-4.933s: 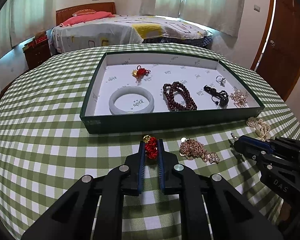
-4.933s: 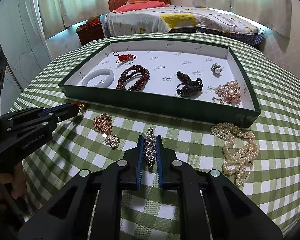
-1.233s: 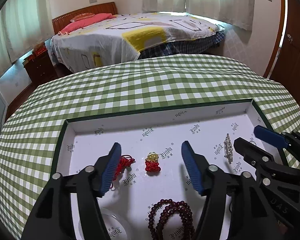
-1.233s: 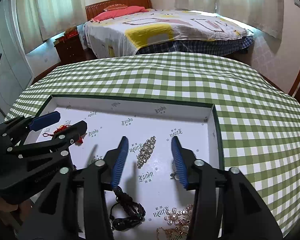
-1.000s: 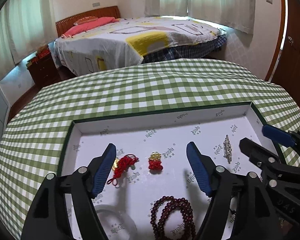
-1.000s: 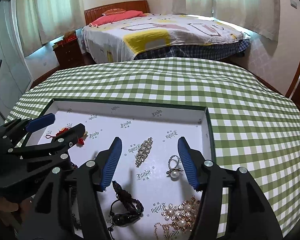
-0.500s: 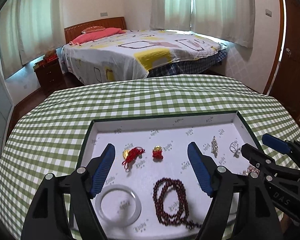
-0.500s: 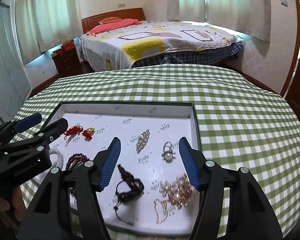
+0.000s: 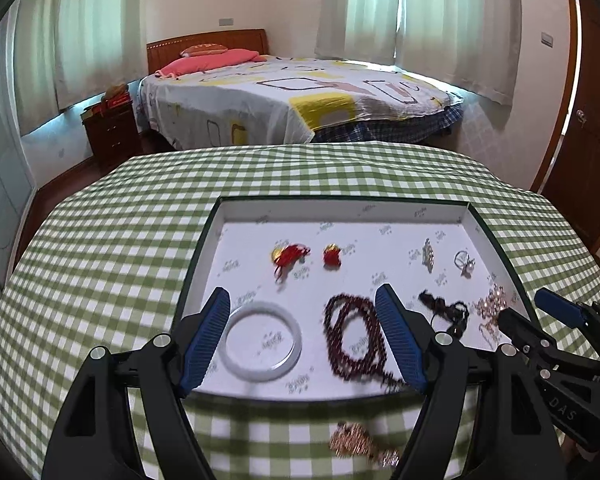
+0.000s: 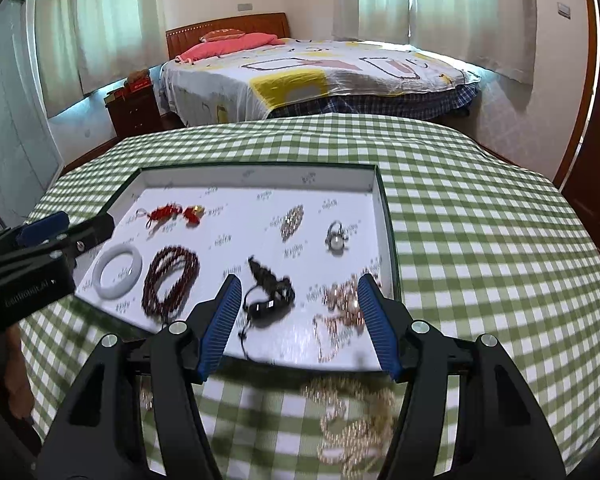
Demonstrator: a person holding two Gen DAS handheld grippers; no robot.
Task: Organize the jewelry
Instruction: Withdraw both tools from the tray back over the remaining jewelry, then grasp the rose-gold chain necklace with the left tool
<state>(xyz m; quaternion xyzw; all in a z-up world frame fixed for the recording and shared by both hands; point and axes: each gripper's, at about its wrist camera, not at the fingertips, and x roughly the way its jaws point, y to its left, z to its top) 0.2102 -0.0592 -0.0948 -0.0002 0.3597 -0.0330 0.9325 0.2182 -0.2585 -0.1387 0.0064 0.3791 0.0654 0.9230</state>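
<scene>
My left tool (image 9: pixel 302 336) and right tool (image 10: pixel 296 322) gape wide, empty, above green-rimmed white tray (image 9: pixel 380 204); pearl necklace (image 10: pixel 352 424) outside on checked table (image 10: pixel 480 220).

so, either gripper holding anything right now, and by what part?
Nothing held. Left gripper and right gripper are both open and empty above the tray.
</scene>
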